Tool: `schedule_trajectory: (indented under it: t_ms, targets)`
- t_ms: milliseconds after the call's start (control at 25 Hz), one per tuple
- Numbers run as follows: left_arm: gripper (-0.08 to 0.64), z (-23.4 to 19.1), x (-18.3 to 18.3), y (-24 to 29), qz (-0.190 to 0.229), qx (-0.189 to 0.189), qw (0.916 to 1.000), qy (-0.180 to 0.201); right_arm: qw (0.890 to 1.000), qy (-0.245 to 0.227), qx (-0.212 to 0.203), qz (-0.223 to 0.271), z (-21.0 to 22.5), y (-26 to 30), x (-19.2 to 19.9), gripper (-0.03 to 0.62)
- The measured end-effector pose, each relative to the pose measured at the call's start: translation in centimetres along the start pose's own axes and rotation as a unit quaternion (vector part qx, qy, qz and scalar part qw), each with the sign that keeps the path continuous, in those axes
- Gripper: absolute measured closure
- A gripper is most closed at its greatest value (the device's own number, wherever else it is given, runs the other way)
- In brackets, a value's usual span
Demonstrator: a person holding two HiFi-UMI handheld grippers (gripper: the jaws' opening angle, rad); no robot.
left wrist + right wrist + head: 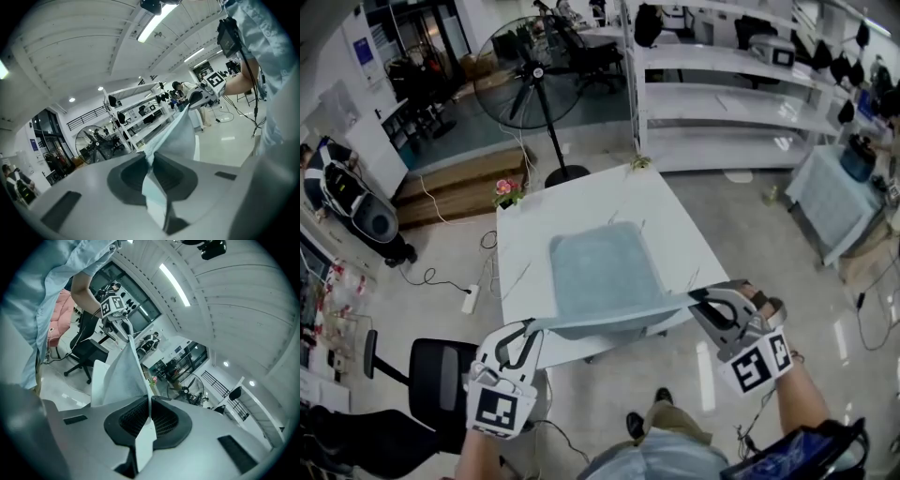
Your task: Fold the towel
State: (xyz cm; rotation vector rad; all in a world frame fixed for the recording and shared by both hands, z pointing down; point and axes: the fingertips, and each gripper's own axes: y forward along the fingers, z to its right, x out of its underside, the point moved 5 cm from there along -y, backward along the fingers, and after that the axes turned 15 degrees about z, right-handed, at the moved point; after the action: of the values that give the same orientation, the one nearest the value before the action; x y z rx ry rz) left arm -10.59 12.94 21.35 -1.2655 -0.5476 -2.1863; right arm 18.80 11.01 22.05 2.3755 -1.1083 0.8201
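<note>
A pale blue towel (598, 272) lies partly on the white table (516, 244), its near edge lifted and stretched taut above the table's front. My left gripper (528, 326) is shut on the towel's near left corner (151, 154). At the near right corner (148, 408), my right gripper (694, 296) is shut on the cloth too. Each gripper view shows the towel (180, 129) running from its jaws to the other gripper, with the towel (123, 371) held as a tight sheet between them.
A standing fan (534, 75) and a small flower pot (504, 190) are beyond the table's far edge. White shelving (722, 103) stands at the back right. A black office chair (431, 380) is at the near left, and a cloth-covered side table (839, 197) at the right.
</note>
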Motion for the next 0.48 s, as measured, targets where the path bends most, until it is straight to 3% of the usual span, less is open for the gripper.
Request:
schedule_trajectory:
  t_ms: [480]
  targets:
    - [0.520, -7.2, 4.9, 7.1, -0.023, -0.014, 0.9994, -0.020, 1.000, 0.026, 0.012, -0.006, 5.1, 8.9, 5.6, 0.565]
